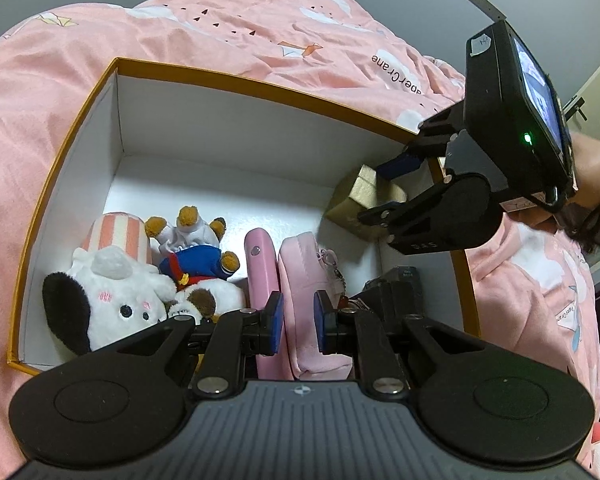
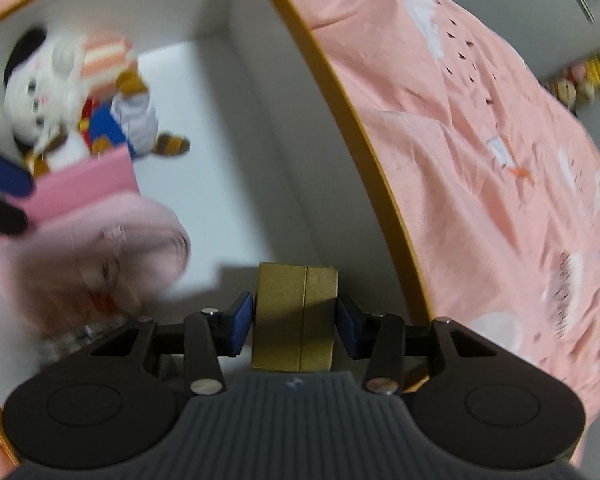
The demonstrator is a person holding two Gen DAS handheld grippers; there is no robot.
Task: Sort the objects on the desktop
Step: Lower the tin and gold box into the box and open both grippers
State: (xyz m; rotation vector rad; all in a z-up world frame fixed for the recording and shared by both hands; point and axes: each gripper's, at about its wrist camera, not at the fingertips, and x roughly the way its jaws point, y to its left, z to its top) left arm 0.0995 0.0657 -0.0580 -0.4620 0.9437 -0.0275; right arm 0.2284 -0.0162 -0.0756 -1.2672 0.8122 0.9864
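Note:
A white storage box with an orange rim (image 1: pixel 260 84) lies on a pink quilt. Inside, a white dog plush (image 1: pixel 116 292) and a bear in blue (image 1: pixel 196 256) lie at the left. A pink case (image 1: pixel 260 272) stands on edge beside a pale pink pouch (image 1: pixel 304 264). My left gripper (image 1: pixel 299 320) is shut, with the pouch's edge between its pads. My right gripper (image 1: pixel 384 190) is shut on a small gold box (image 1: pixel 352 204), low by the storage box's right wall. The right wrist view shows the gold box (image 2: pixel 296 308) between the right gripper's (image 2: pixel 296 320) blue pads.
A black object (image 1: pixel 400 284) with a keychain lies right of the pouch. Bare white floor (image 1: pixel 220 184) shows at the back of the storage box. The pink quilt (image 2: pixel 480 160) surrounds it. A person's hand (image 1: pixel 596 164) holds the right gripper.

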